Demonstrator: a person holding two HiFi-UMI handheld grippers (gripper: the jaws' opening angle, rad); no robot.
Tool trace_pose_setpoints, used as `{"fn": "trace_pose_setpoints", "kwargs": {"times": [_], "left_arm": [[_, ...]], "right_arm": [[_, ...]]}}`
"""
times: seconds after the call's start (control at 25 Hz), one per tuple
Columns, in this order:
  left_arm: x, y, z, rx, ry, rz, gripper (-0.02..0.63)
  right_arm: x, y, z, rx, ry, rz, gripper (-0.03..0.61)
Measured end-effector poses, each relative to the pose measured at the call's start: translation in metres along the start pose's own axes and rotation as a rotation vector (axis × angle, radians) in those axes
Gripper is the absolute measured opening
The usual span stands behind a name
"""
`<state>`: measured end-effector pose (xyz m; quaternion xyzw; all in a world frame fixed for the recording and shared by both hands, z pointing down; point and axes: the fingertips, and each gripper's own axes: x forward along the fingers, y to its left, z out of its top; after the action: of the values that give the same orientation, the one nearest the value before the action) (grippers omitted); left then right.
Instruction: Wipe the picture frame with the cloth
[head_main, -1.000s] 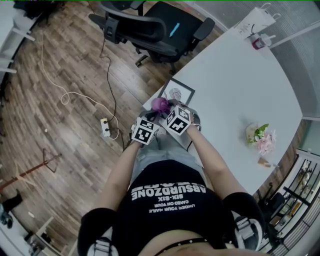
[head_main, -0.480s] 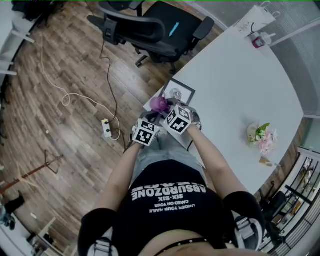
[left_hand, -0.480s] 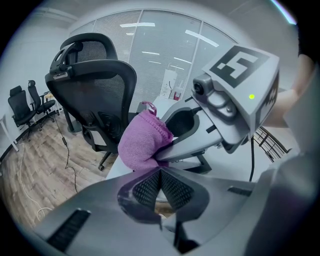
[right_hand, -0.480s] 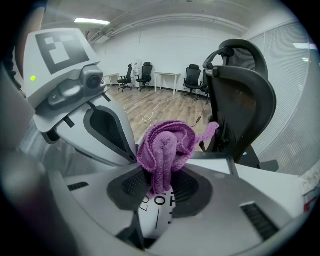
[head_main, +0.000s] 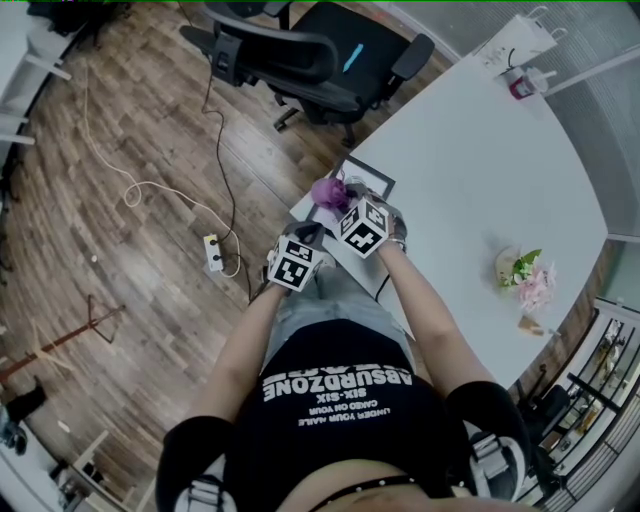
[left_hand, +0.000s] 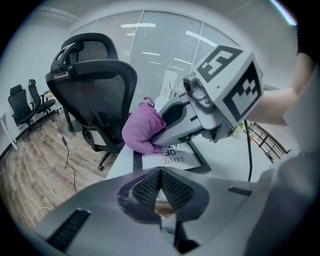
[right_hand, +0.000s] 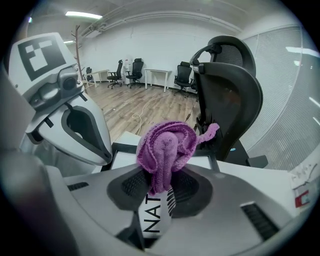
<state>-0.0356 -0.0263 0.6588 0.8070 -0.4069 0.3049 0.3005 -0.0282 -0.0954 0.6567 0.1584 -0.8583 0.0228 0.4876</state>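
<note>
Head view: the right gripper (head_main: 338, 203) holds a crumpled purple cloth (head_main: 327, 191) over the black-rimmed picture frame (head_main: 372, 181), which lies at the white bench's (head_main: 480, 170) nine-o'clock corner. The left gripper (head_main: 308, 236) hovers at the frame's seven o'clock.

Left gripper view: its fingers (left_hand: 147, 187) meet, holding nothing.

Right gripper view: fingers (right_hand: 192, 187) clamp the cloth above the frame.

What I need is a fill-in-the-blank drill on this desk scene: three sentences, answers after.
The right hand-held gripper is shut on a ____ cloth.
The left hand-held gripper has its jaws together and holds ____.
The picture frame lies on the white table, near its edge by the ____ office chair.
Missing words: purple; nothing; black.
</note>
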Motion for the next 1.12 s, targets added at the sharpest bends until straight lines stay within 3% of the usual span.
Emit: {"fn": "trace_pose_setpoints", "kwargs": {"times": [0.8,1.12], "left_arm": [[0.0,0.001,0.0,-0.007,0.005,-0.004,0.015],[0.0,0.001,-0.001,-0.004,0.007,0.006,0.015]], "right_arm": [[0.005,-0.035,0.0,0.106,-0.013,-0.065,0.12],[0.005,-0.059,-0.003,0.162,-0.032,-0.141,0.12]]}}
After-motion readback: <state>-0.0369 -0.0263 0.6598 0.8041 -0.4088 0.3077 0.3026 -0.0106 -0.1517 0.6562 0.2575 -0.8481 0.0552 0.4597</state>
